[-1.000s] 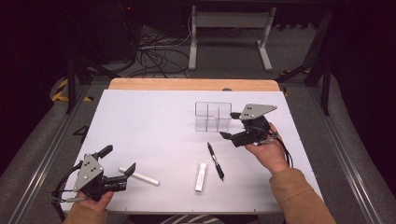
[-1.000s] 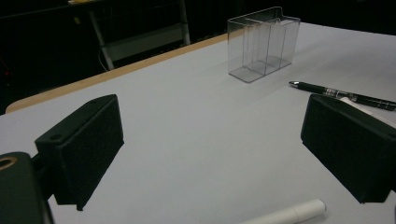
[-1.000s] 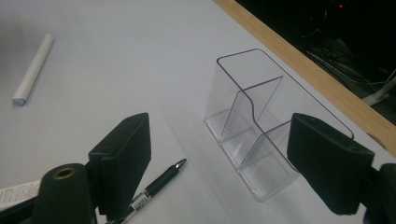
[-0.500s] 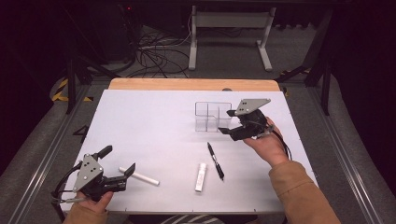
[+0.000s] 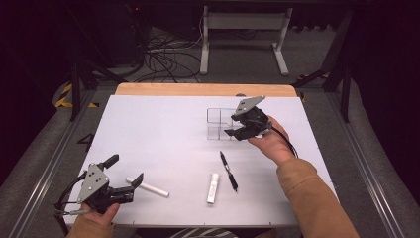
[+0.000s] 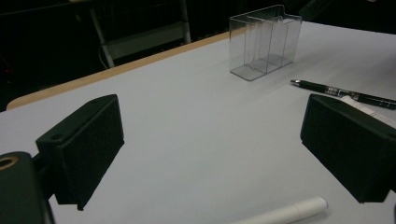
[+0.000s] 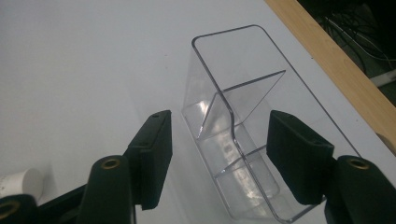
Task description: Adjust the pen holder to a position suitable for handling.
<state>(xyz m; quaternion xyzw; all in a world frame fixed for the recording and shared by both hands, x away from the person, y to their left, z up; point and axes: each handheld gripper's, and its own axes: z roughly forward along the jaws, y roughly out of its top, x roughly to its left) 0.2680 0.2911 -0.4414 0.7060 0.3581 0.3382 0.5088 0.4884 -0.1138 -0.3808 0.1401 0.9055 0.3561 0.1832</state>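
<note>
White worktop [image 5: 163,134] with a wooden far edge, dark floor and cables beyond. Clear divided organizer [image 5: 220,124] stands upright near that far edge. Right gripper [image 7: 217,156] is at the organizer, jaws straddling one end of it; they have just been closing, pads not yet pressing its walls. Black pen [image 5: 229,171] and white tube [image 5: 213,188] lie nearer the person than the organizer. Left gripper [image 5: 124,181], well apart from it, jaws wide open, a white marker [image 5: 147,187] just beside them.

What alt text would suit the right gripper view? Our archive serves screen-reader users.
A clear plastic organiser with inner dividers stands on a white table, between the two black jaws of the right hand-held gripper, which have just been closing but do not yet press it. A light wooden table edge runs behind.
</note>
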